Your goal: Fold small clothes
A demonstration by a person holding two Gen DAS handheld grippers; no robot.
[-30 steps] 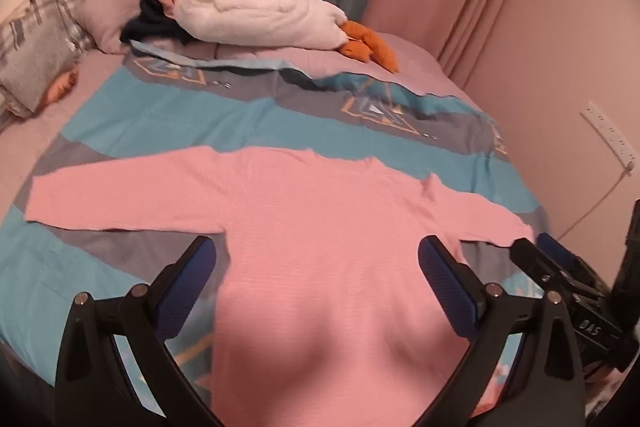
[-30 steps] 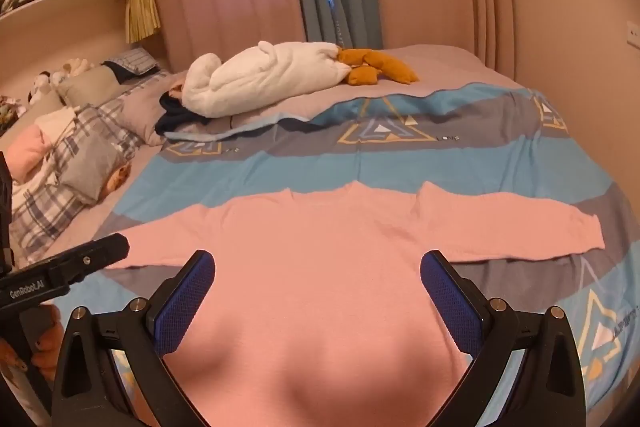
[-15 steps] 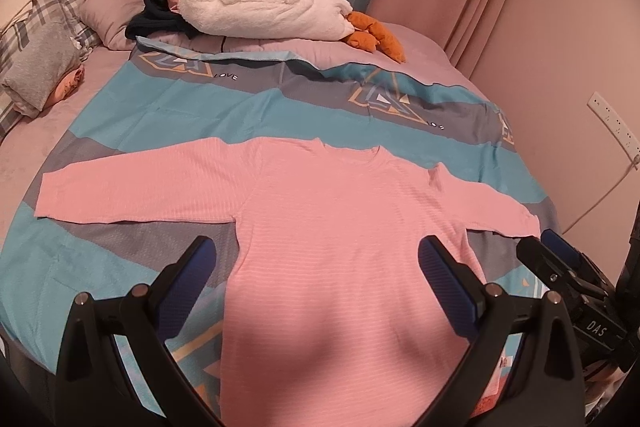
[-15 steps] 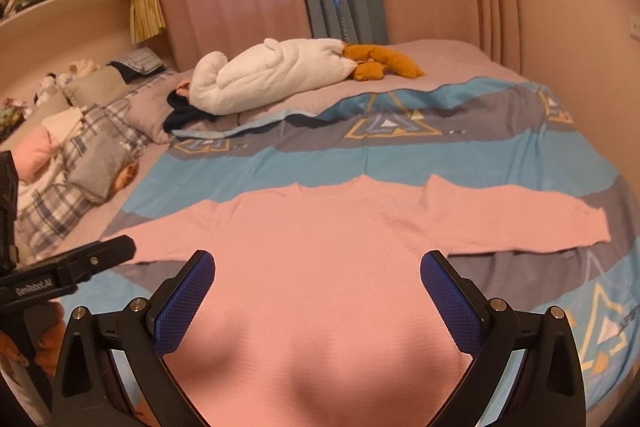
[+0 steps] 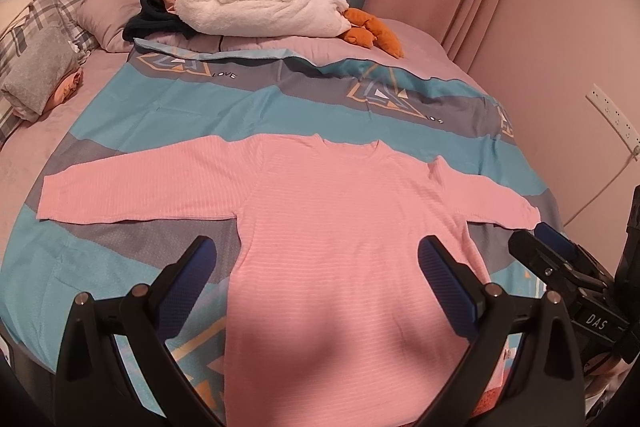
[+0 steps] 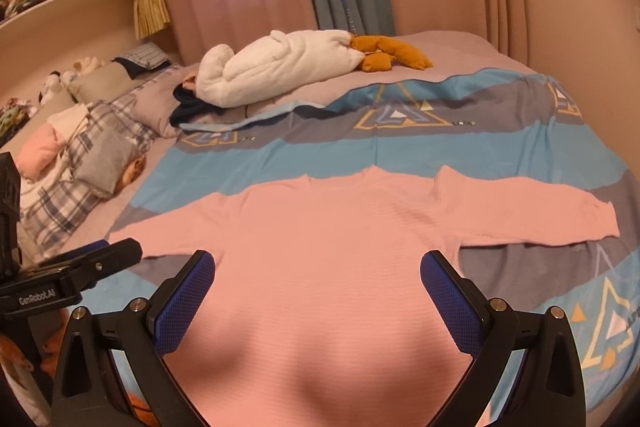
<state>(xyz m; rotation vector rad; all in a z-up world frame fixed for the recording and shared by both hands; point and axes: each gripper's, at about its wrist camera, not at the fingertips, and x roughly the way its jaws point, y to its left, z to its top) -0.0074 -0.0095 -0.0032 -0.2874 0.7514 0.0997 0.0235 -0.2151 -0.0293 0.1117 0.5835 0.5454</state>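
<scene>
A pink long-sleeved top (image 5: 340, 219) lies flat on the bed, both sleeves spread out sideways, neck toward the far side; it also shows in the right wrist view (image 6: 328, 247). My left gripper (image 5: 318, 271) is open and empty, held above the top's lower body. My right gripper (image 6: 318, 275) is open and empty above the same area; it also shows at the right edge of the left wrist view (image 5: 560, 259). The left gripper shows at the left edge of the right wrist view (image 6: 92, 263).
The bed has a blue and grey patterned cover (image 5: 168, 107). A white plush goose (image 5: 260, 7) with orange feet lies at the far side beside dark clothes (image 5: 156, 23). Pillows and folded clothes (image 6: 80, 155) lie at the left. A wall with a socket strip (image 5: 612, 119) is at the right.
Both grippers have risen and pulled back a little, so more of the bed and the whole top are in view. Both stay open.
</scene>
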